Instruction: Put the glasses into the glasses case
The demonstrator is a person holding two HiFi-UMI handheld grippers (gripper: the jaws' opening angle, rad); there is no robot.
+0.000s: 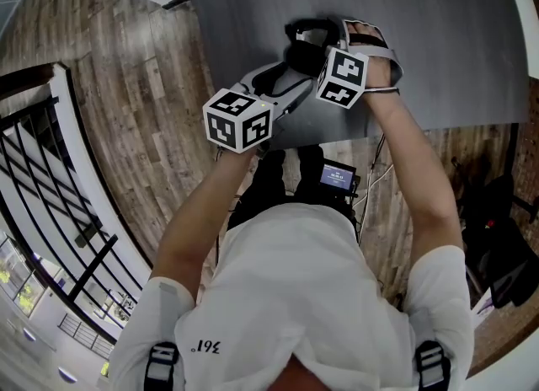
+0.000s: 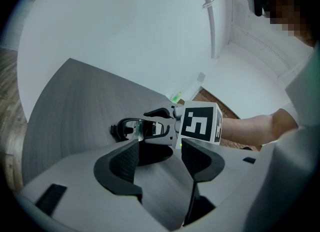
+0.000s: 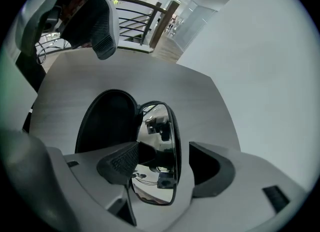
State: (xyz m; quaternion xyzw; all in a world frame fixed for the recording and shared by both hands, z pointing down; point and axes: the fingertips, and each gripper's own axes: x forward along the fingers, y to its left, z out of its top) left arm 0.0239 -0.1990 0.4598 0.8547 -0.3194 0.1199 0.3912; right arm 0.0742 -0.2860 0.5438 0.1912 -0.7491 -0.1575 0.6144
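Observation:
The open black glasses case lies on the grey table. Dark-framed glasses with mirrored lenses stand on edge at the case's right rim. My right gripper straddles them at the bridge. Its left pad lies against the frame, and a gap shows before the right pad, so the jaws are open. In the left gripper view the glasses sit at the case's far edge, between the right gripper's fingers. My left gripper stands open just short of the case, with bare table between its pads.
The table's near edge runs under both hands. Wooden floor and a black railing lie to the left. A small lit screen sits below the table edge. The left gripper hangs above the case in the right gripper view.

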